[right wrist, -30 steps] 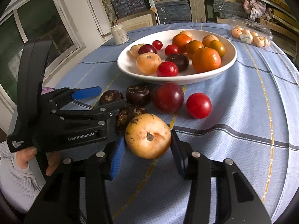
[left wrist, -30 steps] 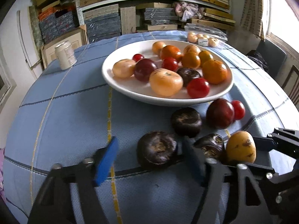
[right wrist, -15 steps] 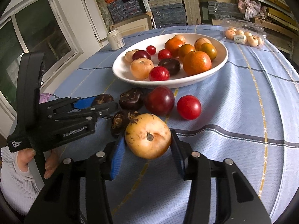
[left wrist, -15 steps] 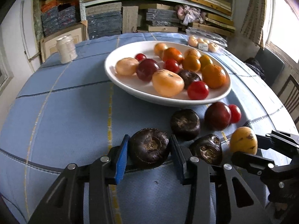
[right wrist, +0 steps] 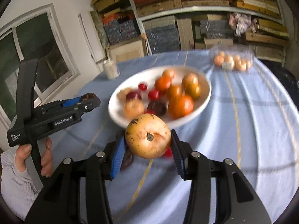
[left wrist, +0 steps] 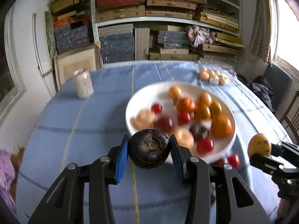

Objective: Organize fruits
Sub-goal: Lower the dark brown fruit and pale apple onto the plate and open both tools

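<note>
The left gripper (left wrist: 149, 150) clamps a dark, firm-looking fruit (left wrist: 149, 150) by its sides and the right gripper (right wrist: 147, 140) a smooth, probably bruisable yellow fruit (right wrist: 148, 135), both lifted near the plate's (left wrist: 134, 100) front rim.

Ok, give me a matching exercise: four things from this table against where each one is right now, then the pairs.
Things:
1. dark brown fruit
2. yellow speckled fruit
3. big orange fruit
4. pale can

Places:
A. standing on the blue cloth beyond the plate
B. clamped in the right tool
C. lying on the white plate
D. clamped in the left tool

Pairs: 1-D, 2-B, 3-C, 4-A
</note>
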`<state>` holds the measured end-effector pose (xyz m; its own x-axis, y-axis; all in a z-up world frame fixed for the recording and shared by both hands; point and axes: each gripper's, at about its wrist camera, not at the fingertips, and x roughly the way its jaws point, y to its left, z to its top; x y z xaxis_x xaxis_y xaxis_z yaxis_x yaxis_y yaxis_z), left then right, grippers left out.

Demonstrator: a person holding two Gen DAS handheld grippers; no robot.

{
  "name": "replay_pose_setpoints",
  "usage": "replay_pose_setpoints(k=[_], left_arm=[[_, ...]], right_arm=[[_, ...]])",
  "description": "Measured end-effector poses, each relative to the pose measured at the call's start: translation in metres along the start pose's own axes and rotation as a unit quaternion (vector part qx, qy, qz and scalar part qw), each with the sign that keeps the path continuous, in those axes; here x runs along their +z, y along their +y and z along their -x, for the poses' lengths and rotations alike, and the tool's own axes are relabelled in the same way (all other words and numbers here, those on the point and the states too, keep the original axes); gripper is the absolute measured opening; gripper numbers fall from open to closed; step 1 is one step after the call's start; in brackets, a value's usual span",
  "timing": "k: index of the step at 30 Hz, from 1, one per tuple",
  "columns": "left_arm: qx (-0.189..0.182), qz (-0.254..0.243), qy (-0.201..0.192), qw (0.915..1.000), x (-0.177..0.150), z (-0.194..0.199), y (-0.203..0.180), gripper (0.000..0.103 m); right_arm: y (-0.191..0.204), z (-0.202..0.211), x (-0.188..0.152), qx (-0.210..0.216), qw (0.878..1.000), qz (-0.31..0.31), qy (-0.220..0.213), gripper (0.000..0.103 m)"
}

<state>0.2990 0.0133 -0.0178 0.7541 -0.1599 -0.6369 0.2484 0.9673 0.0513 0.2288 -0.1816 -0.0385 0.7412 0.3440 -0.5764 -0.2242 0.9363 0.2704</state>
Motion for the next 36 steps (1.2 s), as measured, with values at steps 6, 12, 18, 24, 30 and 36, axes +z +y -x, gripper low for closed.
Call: replay_pose_setpoints(k=[6, 12, 18, 24, 30, 36], left_arm=[[0.013, -0.024, 0.005, 0.9996, 0.050, -0.044, -0.007, 0.043], [0.006, 0.003, 0.042, 0.9991, 0.077, -0.117, 0.000, 0.043], [0.005, 0.013, 0.063, 0.9979, 0.086, -0.161, 0.008, 0.043], [0.004, 0.020, 0.059, 0.9981, 0.089, -0.167, 0.012, 0.059], [0.010, 0.028, 0.048, 0.9984, 0.088, -0.145, 0.015, 0.070], [0.013, 0.026, 0.023, 0.9993, 0.068, -0.089, 0.010, 0.073]], right_arm=[[-0.012, -0.040, 0.060, -0.006, 1.000, 0.005, 0.001, 0.046], [-0.044, -0.114, 0.108, -0.031, 0.998, -0.019, 0.043, 0.046], [-0.066, -0.172, 0.120, -0.054, 0.994, -0.018, 0.088, 0.046], [-0.073, -0.183, 0.121, -0.046, 0.995, -0.026, 0.090, 0.047], [-0.073, -0.159, 0.122, -0.040, 0.996, -0.043, 0.069, 0.048], [-0.063, -0.097, 0.099, -0.021, 0.997, -0.062, 0.034, 0.052]])
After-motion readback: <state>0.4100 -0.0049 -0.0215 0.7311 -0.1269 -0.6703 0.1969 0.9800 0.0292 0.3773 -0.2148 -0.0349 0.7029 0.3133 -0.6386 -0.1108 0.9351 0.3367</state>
